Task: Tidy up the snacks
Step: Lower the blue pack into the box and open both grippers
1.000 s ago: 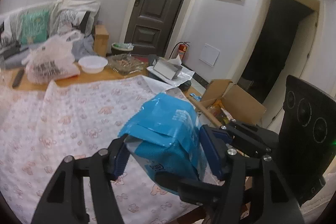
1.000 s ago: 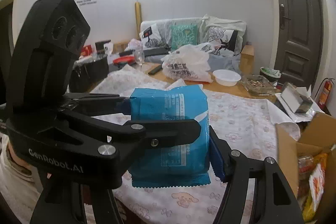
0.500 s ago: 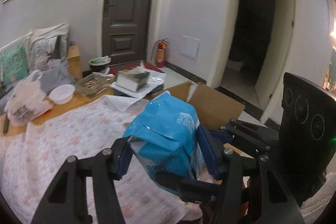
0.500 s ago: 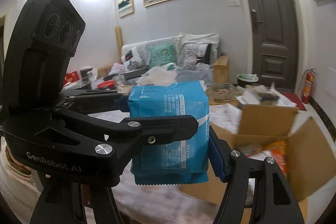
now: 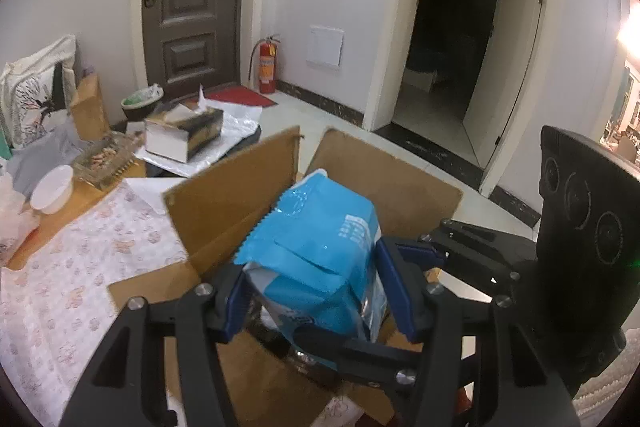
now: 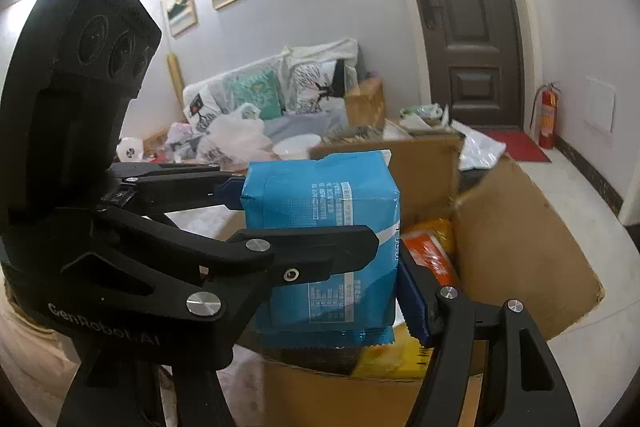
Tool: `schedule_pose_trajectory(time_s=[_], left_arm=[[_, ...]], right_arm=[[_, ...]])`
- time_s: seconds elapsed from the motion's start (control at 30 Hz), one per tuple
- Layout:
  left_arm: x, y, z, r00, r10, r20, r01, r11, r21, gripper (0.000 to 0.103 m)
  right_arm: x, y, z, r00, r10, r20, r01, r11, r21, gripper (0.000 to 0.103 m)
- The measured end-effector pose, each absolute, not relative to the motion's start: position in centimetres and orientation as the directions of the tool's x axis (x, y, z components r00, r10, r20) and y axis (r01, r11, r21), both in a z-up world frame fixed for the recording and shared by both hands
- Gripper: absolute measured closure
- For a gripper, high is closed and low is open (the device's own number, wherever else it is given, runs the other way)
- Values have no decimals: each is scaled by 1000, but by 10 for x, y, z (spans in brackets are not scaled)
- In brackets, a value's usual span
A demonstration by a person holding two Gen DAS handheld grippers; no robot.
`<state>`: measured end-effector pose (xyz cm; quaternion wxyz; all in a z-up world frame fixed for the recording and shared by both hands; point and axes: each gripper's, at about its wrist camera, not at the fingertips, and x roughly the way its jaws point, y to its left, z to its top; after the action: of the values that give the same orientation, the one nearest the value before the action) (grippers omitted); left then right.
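The blue snack bag (image 5: 320, 251) is up in the air over the open cardboard box (image 5: 384, 183), and both grippers pinch it at once: the left gripper (image 5: 316, 299) squeezes its sides, and the right gripper (image 6: 320, 239) squeezes it too. The bag could go wrong in a few ways. It is soft and puffy, so if one gripper lets go first, it may twist and slip out of the other one. The tall box flap (image 5: 236, 195) stands up on the left, close to the bag, so the bag may bump it and push it in. The box already has an orange snack bag (image 6: 430, 251) and other packs inside, so the blue one may land on top and tip over. A second ago the bag was over the table (image 5: 80, 267) with the patterned cloth, and the box was off to the right. Now the box sits right under the bag, and the table is on the left side.
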<state>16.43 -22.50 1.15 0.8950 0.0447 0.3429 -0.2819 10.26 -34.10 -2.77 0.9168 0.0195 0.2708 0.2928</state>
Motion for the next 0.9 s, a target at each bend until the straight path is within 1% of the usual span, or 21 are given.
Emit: schedule_pose_trajectory(time_s=[0.2,0.37,0.47,0.53,0.57,0.67,0.7,0.83,0.9], left_arm=[[183,-235,-3,566,-485,-667,550,824,-132,47],[194,-236,-10,573,-455,-682,523,843,-123,47],[200,-232,-10,570,-458,-682,512,847,-142,46],[198,-230,-8,579,-456,-676,508,850,-139,41],[196,-229,-6,585,-457,-670,506,851,-138,36],[189,-222,2,608,-457,-650,498,856,-136,31],[186,-219,5,616,-454,-643,494,859,-133,27],[171,-204,18,674,-418,-609,452,886,-109,18],[159,-192,26,715,-379,-588,408,908,-89,10]], right_arm=[[117,-355,-42,670,536,-514,-504,837,215,40],[116,-365,-44,675,537,-506,-498,838,224,38],[115,-371,-43,682,533,-500,-496,840,220,38],[113,-372,-42,684,532,-499,-496,841,217,38],[111,-372,-41,685,531,-499,-497,841,212,38],[109,-370,-37,687,529,-499,-499,842,206,38],[108,-369,-36,688,526,-500,-498,843,202,38],[102,-364,-30,697,520,-494,-500,846,186,37],[100,-359,-25,704,519,-486,-502,847,177,35]])
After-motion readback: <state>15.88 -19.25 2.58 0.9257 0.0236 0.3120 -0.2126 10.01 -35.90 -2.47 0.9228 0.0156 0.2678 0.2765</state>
